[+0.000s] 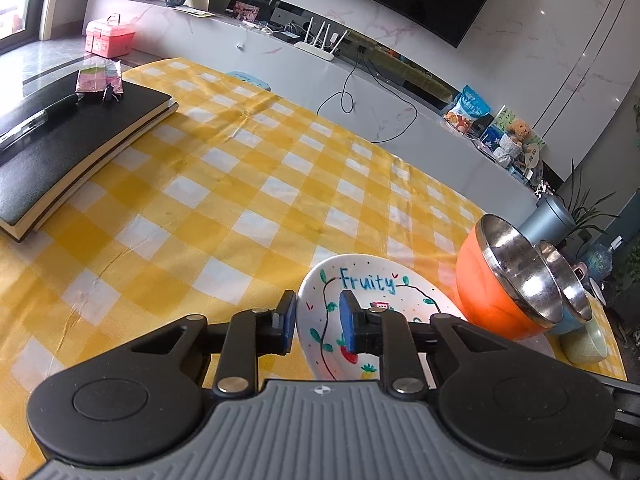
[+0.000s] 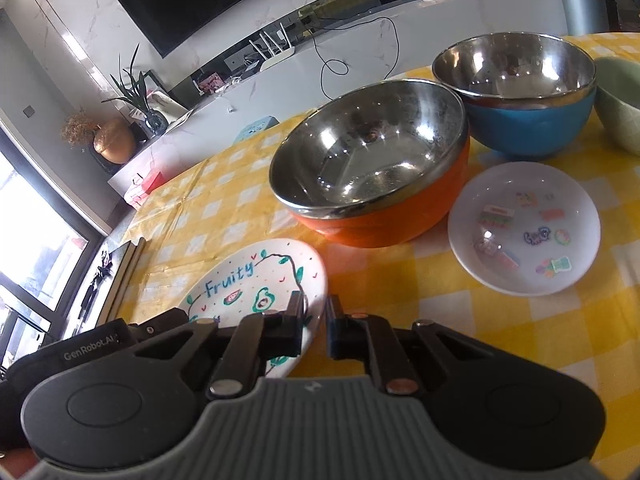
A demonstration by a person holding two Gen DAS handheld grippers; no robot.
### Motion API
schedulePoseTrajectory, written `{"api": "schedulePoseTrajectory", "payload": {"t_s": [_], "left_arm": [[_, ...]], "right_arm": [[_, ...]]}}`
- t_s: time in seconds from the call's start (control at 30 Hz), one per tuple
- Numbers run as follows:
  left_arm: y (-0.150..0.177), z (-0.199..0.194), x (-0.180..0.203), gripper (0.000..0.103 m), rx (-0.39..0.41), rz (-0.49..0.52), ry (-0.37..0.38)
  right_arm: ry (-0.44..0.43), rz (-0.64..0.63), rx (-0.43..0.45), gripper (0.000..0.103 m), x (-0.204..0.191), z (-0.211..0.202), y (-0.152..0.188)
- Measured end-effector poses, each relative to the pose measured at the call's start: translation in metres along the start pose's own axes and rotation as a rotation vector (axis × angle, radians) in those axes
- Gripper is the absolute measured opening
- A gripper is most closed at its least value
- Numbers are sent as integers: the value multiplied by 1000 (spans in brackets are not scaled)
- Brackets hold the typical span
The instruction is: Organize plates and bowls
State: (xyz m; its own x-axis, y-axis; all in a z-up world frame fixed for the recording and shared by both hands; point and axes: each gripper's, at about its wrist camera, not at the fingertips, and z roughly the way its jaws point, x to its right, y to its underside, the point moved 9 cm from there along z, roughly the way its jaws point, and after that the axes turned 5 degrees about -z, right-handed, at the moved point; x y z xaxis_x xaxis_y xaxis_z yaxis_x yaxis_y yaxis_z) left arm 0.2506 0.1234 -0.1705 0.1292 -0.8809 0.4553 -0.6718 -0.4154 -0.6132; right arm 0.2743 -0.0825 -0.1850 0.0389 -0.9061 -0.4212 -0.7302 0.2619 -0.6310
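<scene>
A white "Fruity" plate (image 1: 372,296) (image 2: 256,276) lies on the yellow checked tablecloth. My left gripper (image 1: 318,322) is open with its jaws either side of the plate's left rim, one finger over the plate. My right gripper (image 2: 316,320) is open with a narrow gap, straddling the plate's right rim. An orange steel-lined bowl (image 2: 376,168) (image 1: 504,280) stands behind the plate. A blue steel-lined bowl (image 2: 524,100) (image 1: 568,300) is farther right, next to a pale green bowl (image 2: 620,104) (image 1: 586,344). A small white plate with stickers (image 2: 524,228) lies right of the orange bowl.
Two stacked black notebooks (image 1: 72,140) with a pen lie at the table's far left. A TV console with a router (image 1: 320,44) runs behind the table. A grey bin (image 1: 554,220) stands past the table's right edge.
</scene>
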Motion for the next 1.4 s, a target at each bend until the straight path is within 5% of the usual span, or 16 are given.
{"api": "schedulePoseTrajectory", "payload": {"t_s": [0.9, 1.4], "left_arm": [[53, -95, 36, 26, 7, 17, 81], [101, -104, 30, 26, -47, 46, 47]], "right_arm": [[-6, 44, 18, 9, 15, -104, 42], [31, 39, -16, 9, 32, -128, 83]]}}
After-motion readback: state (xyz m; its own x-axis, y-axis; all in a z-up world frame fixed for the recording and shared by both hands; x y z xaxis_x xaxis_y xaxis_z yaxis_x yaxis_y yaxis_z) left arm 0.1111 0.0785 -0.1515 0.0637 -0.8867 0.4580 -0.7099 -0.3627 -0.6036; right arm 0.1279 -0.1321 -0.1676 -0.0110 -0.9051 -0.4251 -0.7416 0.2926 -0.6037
